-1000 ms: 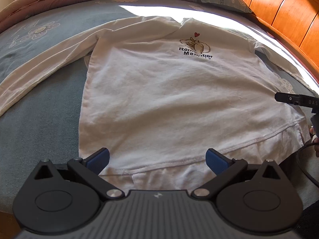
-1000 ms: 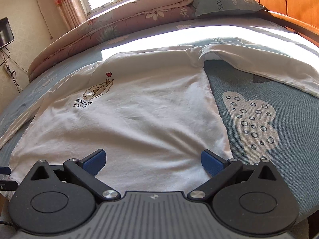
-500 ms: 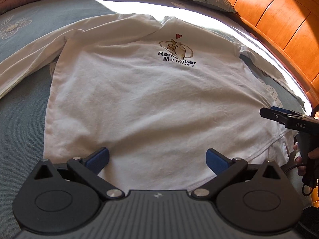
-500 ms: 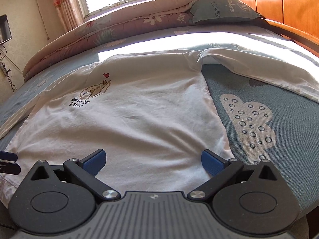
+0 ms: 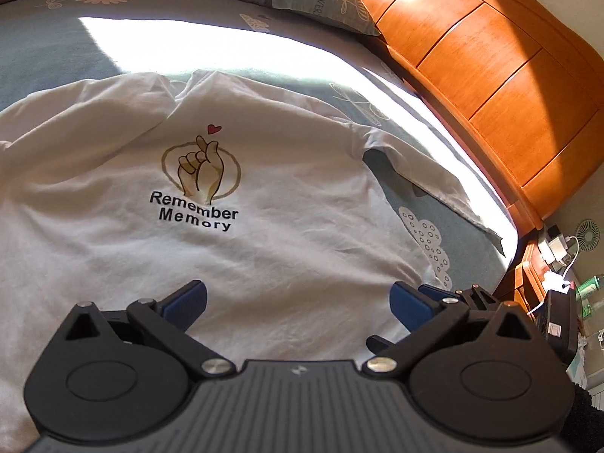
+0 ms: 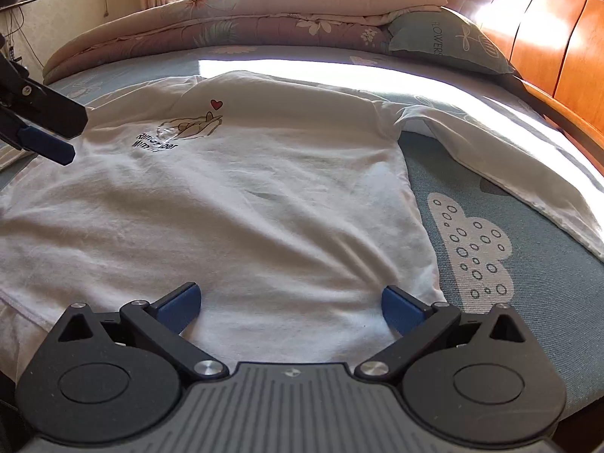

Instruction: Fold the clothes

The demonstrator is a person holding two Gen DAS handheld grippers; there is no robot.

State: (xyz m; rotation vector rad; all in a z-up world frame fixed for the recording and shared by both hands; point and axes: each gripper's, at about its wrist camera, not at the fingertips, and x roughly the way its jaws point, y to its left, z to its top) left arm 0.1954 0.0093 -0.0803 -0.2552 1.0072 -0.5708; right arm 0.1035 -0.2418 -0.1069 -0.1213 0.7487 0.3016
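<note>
Left gripper (image 5: pixel 298 300) hangs over the middle of the shirt (image 5: pixel 124 249), jaws spread wide, nothing between the blue pads (image 5: pixel 185 304). That open stance over the chest suits a reach for cloth, though which part it wants I can't say. From the right wrist view it pokes in at the left edge, above the shirt's left shoulder area.

Now the shirt itself: white, long-sleeved, spread flat and face up on the bed (image 6: pixel 472 324), print (image 5: pixel 200 179) showing a finger-heart with "Remember Memory" below. Laid out open like this, every edge is reachable, which is how you'd want it for folding. No fold shows in the body. Its long axis runs from the hem at the bed's near edge to the collar (image 6: pixel 196 79) pointing toward the quilt (image 6: pixel 234 19) at the far edge. The right sleeve (image 6: pixel 509 162) stretches out sideways toward the headboard (image 5: pixel 490 68), lying flat on the blue sheet, well clear of the body panel. The left sleeve is out of sight.

Right gripper (image 6: pixel 290 304) sits low at the hem near the shirt's right bottom corner, jaws equally wide, gripping nothing, cloth lying between the pads. My read: it's placed to take that corner or side seam.

Pillow (image 6: pixel 441 41) rests in the far corner by the headboard, out of the way.
</note>
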